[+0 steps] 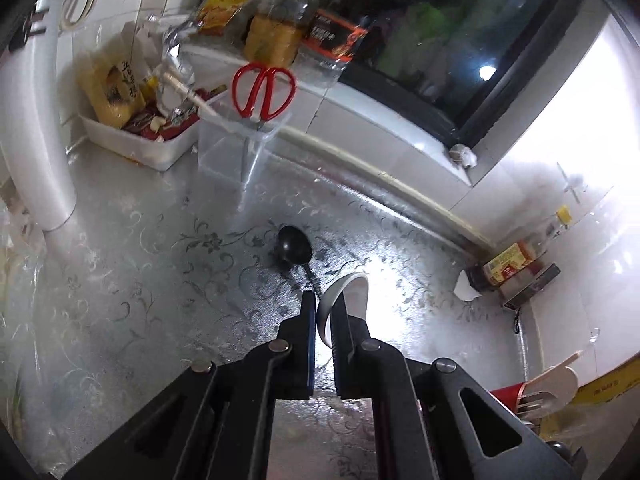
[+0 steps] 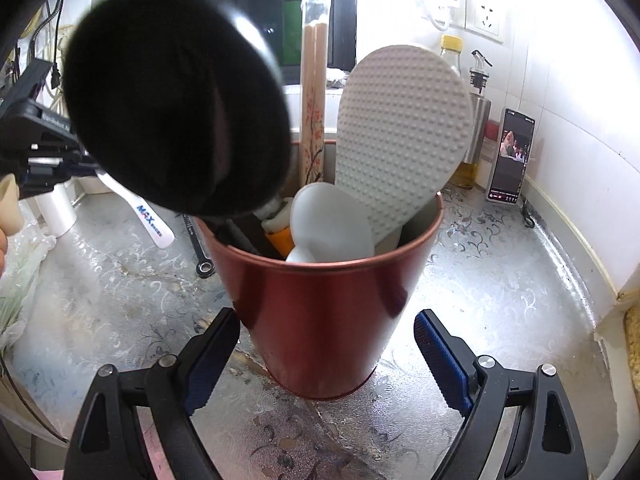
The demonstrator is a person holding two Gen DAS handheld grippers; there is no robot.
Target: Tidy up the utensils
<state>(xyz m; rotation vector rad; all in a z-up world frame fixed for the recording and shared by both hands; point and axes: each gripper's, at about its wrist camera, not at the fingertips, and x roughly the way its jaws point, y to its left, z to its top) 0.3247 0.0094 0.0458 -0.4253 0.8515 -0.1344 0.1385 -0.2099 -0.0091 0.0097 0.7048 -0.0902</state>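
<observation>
1. We see the surface as silvery, glossy foil with an embossed floral pattern.
2. We read the red cup as smooth, shiny metal.
3. The white rice paddle looks like matt plastic, rough with small bumps.
4. The black ladle looks glossy and smooth.
5. The scissors carry glossy red plastic handles.
6. We note ribbed blue pads on the right tool.

Left gripper fingers clamped together, right gripper fingers spread wide, both angled downward.
</observation>
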